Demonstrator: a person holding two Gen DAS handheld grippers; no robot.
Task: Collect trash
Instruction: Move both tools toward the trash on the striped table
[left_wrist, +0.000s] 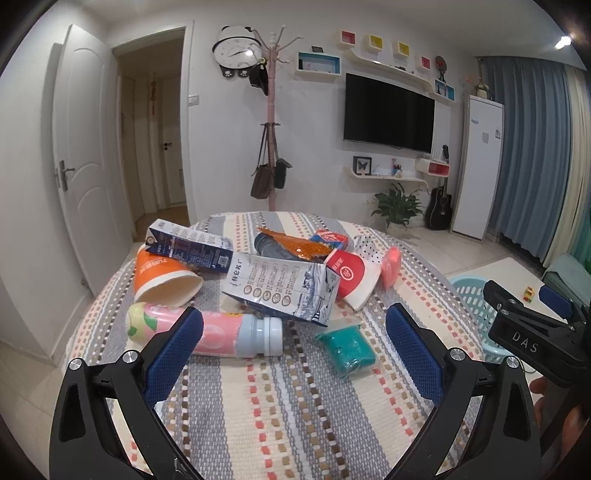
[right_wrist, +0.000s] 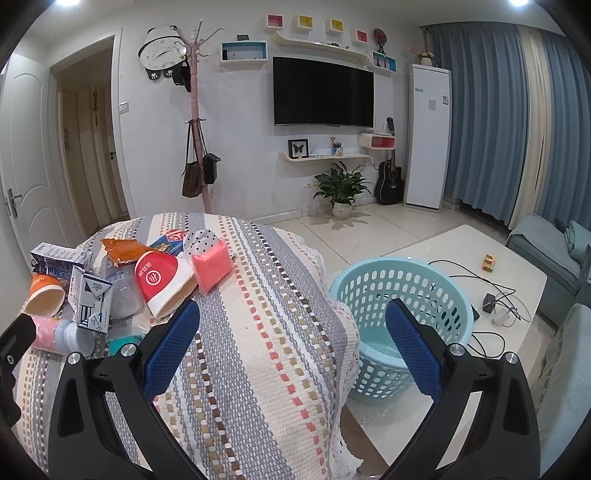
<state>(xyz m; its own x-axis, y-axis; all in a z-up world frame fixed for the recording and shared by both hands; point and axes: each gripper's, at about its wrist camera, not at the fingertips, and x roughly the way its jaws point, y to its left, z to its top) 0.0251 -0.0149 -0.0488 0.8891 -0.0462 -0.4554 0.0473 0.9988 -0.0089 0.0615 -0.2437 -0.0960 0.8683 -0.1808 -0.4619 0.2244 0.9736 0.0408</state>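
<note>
Both the left gripper (left_wrist: 293, 345) and right gripper (right_wrist: 291, 347) gape wide, holding nothing. Best to start with the nearest piece: the pink bottle (left_wrist: 207, 328) lies just ahead of the left fingers, with the blue basket (right_wrist: 399, 299) ahead-right of the right gripper

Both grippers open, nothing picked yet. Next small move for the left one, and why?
Probably ease the left gripper forward and down onto the teal packet. Its jaws stand wide and empty, and the packet lies nearest, roughly between the fingers, clear of the pile. The basket to the right is empty, so nothing has been collected yet.
</note>
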